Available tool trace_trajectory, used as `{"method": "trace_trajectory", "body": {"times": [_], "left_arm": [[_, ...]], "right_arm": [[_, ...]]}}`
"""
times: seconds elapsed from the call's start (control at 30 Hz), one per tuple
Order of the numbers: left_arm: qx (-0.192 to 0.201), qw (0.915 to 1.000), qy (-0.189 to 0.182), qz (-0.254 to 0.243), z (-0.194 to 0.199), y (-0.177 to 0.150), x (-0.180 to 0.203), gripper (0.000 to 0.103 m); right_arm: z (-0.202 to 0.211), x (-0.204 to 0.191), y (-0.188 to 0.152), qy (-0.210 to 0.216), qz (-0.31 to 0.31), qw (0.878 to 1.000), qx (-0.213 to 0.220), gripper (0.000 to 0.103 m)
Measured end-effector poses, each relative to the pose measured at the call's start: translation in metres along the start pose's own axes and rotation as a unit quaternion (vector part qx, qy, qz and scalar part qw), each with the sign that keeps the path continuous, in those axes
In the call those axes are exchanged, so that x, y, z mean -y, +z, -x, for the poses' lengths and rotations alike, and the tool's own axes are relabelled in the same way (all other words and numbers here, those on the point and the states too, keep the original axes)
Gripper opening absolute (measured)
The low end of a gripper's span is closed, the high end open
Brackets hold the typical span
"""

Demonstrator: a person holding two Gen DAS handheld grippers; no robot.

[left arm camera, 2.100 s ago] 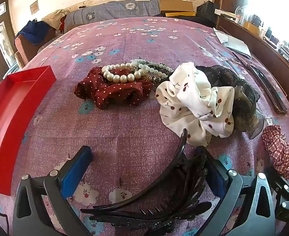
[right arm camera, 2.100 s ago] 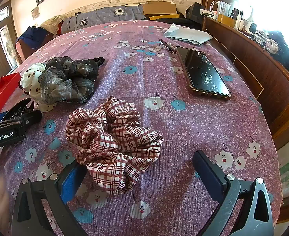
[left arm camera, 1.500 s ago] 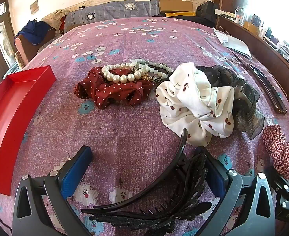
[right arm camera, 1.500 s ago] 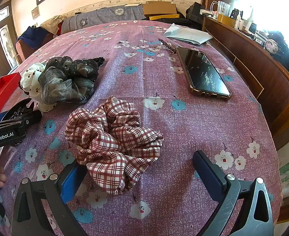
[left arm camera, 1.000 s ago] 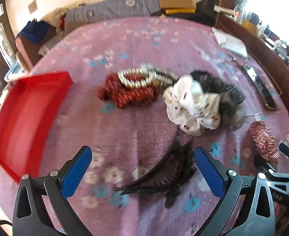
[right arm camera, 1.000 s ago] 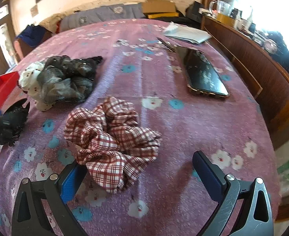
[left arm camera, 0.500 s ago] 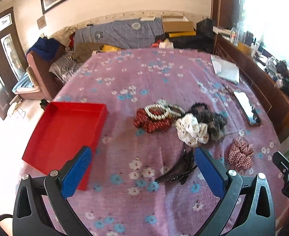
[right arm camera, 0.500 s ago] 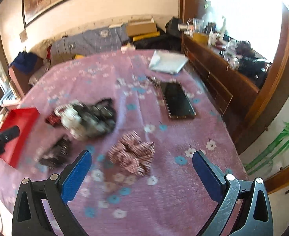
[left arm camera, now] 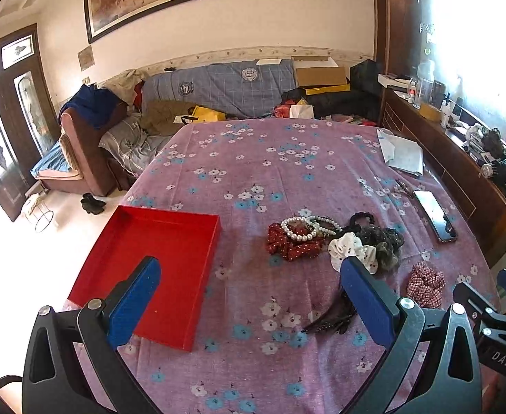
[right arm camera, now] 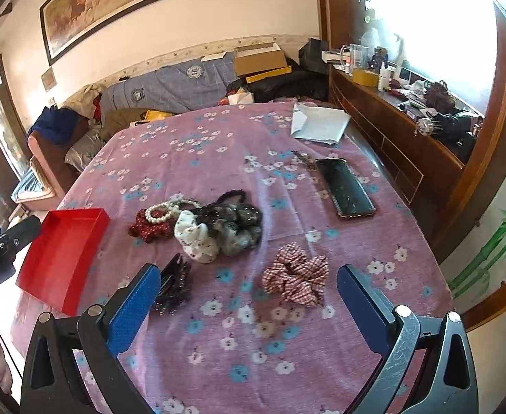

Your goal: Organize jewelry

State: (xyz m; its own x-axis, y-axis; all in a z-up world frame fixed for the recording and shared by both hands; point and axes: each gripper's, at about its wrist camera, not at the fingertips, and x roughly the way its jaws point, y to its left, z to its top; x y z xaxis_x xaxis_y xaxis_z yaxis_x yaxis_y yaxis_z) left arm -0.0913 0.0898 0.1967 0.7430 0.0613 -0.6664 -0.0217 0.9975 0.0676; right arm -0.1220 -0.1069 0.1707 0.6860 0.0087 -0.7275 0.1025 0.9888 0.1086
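An empty red tray point(left arm camera: 156, 269) lies at the table's left edge; it also shows in the right wrist view point(right arm camera: 63, 248). Right of it lie a red dotted scrunchie point(left arm camera: 292, 245) with a pearl bracelet point(left arm camera: 299, 229), a white scrunchie point(left arm camera: 351, 246), a dark scrunchie point(left arm camera: 382, 241), a plaid scrunchie point(left arm camera: 425, 284) and a black hair clip point(left arm camera: 332, 315). My left gripper point(left arm camera: 249, 296) is open and empty, held high above the table's near side. My right gripper point(right arm camera: 248, 302) is open and empty, high above the plaid scrunchie point(right arm camera: 296, 277) and hair clip point(right arm camera: 172, 284).
A phone point(right arm camera: 344, 188) and a white envelope point(right arm camera: 318, 122) lie on the purple flowered tablecloth point(right arm camera: 218, 158) toward the far right. A wooden sideboard point(right arm camera: 408, 151) runs along the right. A cluttered sofa point(left arm camera: 218, 93) stands behind the table.
Both grippers have risen far above the table and pulled back. The left one has lifted away from the hair clip, which stays on the cloth. Both stay open.
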Motion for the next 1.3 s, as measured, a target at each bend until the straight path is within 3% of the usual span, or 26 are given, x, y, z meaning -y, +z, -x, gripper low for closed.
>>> {"method": "trace_trajectory", "body": {"times": [0.8,1.3], "left_arm": [[-0.044,0.9980,-0.038,-0.024,-0.039,-0.001,-0.028,0.103],[-0.133,0.9897,-0.046,-0.026,-0.084,-0.034,-0.041,0.103]], "right_arm": [[-0.018,-0.037,-0.008,-0.037,-0.006,0.999,-0.035,0.103],[-0.038,-0.046,-0.034,-0.072,-0.020,0.994,-0.076,0.103]]}}
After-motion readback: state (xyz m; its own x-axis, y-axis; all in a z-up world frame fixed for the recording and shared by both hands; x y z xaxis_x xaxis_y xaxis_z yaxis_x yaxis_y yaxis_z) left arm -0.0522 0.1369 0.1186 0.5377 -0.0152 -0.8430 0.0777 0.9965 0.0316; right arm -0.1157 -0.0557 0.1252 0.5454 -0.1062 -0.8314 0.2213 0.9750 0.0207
